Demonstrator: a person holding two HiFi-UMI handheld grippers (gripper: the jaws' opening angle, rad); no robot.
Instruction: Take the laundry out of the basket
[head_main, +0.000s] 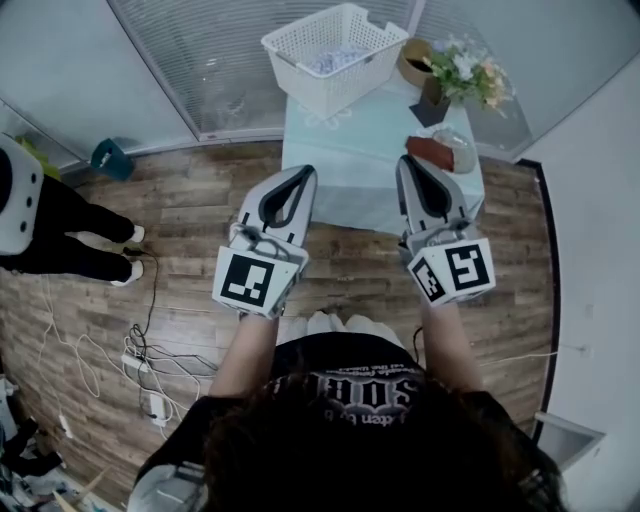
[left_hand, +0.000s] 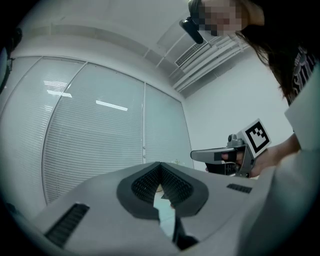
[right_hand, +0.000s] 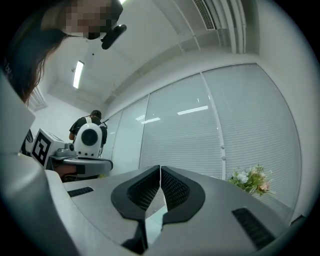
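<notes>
The pale crumpled laundry (head_main: 336, 60), likely soft and light, lies in the white lattice plastic basket (head_main: 298, 42), top centre of the head view, on the pale-blue surface (head_main: 340, 170). Pinch a raised fold. Your left gripper (head_main: 303, 172) and right gripper (head_main: 407, 160) have their jaws clenched on nothing.

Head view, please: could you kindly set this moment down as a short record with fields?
basket: white laundry basket on the table, at its far left corner
contents: laundry inside, untouched
left hand-held gripper: jaws together, empty, short of the basket
right hand-held gripper: jaws together, empty, short of the basket
also on table: flowers, dish
floor: cables; bystander at the left
</notes>
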